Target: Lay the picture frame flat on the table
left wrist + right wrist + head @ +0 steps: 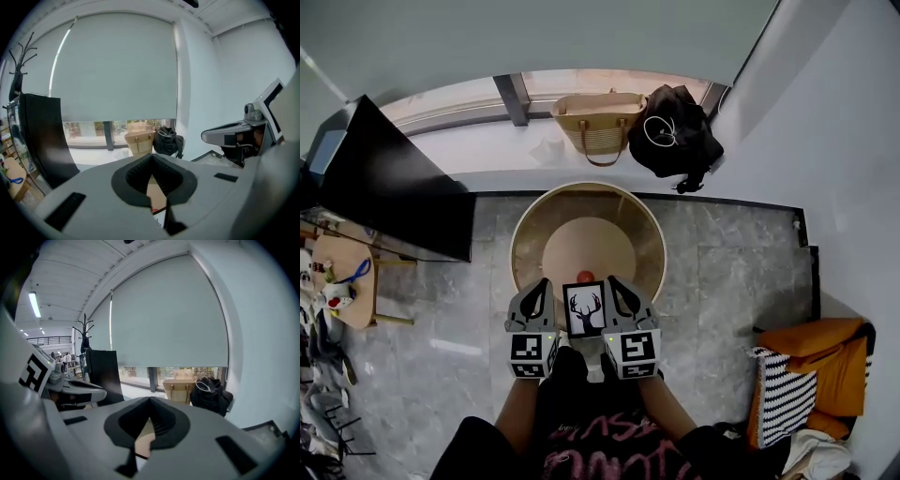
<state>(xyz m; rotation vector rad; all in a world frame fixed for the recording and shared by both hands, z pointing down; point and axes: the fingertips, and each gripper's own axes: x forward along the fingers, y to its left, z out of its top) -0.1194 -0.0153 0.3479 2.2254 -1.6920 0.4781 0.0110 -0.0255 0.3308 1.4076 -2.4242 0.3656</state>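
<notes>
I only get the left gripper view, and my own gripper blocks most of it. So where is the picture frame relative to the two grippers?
Observer: In the head view, the picture frame sits between the left gripper and the right gripper, at the near edge of the round table.
Operator: Which way does it face?
Observer: Its deer picture faces up toward the head camera.
Operator: And the right gripper's jaws?
Observer: In the right gripper view their tips meet, and the table shows through the gap beneath them.

Head view overhead, gripper views windowward (straw bag (598, 127) shared)
</notes>
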